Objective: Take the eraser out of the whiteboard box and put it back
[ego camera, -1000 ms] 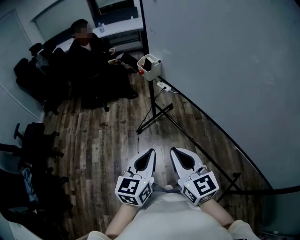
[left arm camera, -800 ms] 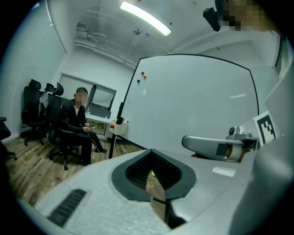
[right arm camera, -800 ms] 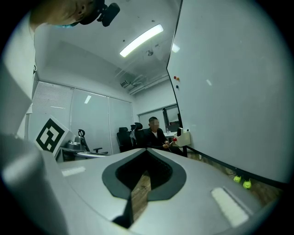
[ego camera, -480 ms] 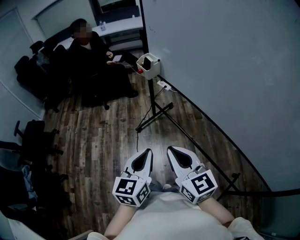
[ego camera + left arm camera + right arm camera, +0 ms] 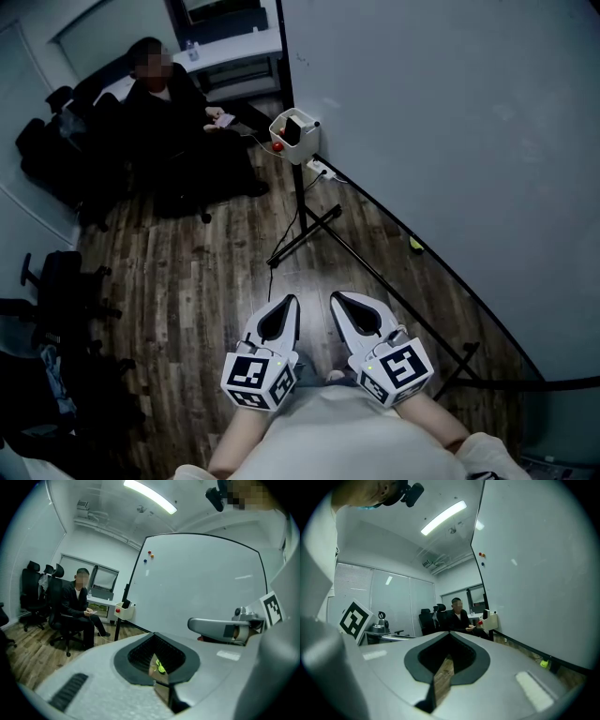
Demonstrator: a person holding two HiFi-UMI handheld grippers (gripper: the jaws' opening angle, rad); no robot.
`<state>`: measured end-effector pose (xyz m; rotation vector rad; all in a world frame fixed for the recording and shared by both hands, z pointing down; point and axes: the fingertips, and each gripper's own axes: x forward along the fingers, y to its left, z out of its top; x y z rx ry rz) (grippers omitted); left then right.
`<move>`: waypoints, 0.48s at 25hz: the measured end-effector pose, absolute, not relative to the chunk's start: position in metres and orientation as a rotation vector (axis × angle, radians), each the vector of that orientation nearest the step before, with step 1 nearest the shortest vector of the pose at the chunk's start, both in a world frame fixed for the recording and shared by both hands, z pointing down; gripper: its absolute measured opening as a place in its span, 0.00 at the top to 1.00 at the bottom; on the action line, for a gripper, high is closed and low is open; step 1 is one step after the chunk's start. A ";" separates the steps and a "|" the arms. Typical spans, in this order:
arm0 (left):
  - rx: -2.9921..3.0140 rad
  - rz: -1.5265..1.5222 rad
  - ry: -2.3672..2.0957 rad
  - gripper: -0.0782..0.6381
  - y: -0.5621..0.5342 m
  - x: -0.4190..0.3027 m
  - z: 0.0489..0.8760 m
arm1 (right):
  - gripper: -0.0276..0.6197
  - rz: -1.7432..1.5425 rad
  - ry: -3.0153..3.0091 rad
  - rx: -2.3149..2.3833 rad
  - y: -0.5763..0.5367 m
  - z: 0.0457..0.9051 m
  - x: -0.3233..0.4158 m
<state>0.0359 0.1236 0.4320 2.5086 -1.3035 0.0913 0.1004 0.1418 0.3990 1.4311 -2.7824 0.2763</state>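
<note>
Two grippers, both with jaws clenched on nothing: the left gripper (image 5: 286, 302) and right gripper (image 5: 339, 300) sit side by side, close against the person's body. Just ahead of the jaws is bare floor (image 5: 206, 272), then the whiteboard stand's splayed legs (image 5: 309, 234). Far ahead hangs the whiteboard box (image 5: 302, 145), with the eraser (image 5: 293, 129) apparently upright inside, beside a red thing (image 5: 277, 146). Walking in could catch those legs, and jaws left unopened would just knock the box.

The left gripper (image 5: 287, 302) and the right gripper (image 5: 339, 298) have both slid slightly leftward in the head view. Ahead and to the right of the right gripper, a small yellow-green thing (image 5: 414, 246), perhaps a ball, has come into sight at the foot of the whiteboard (image 5: 441, 122).
</note>
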 end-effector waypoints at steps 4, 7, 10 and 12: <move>2.499 0.092 -1.310 0.89 0.101 0.020 0.432 | 0.95 0.270 -2.774 1.436 0.120 0.396 0.086; 2.497 0.086 -1.308 0.89 0.083 0.009 0.429 | 0.95 0.261 -2.772 1.432 0.102 0.392 0.076; 2.498 0.080 -1.306 0.89 0.061 0.001 0.427 | 0.95 0.249 -2.773 1.419 0.080 0.390 0.066; 2.494 0.082 -1.304 0.89 0.050 -0.004 0.426 | 0.95 0.252 -2.773 1.416 0.067 0.390 0.060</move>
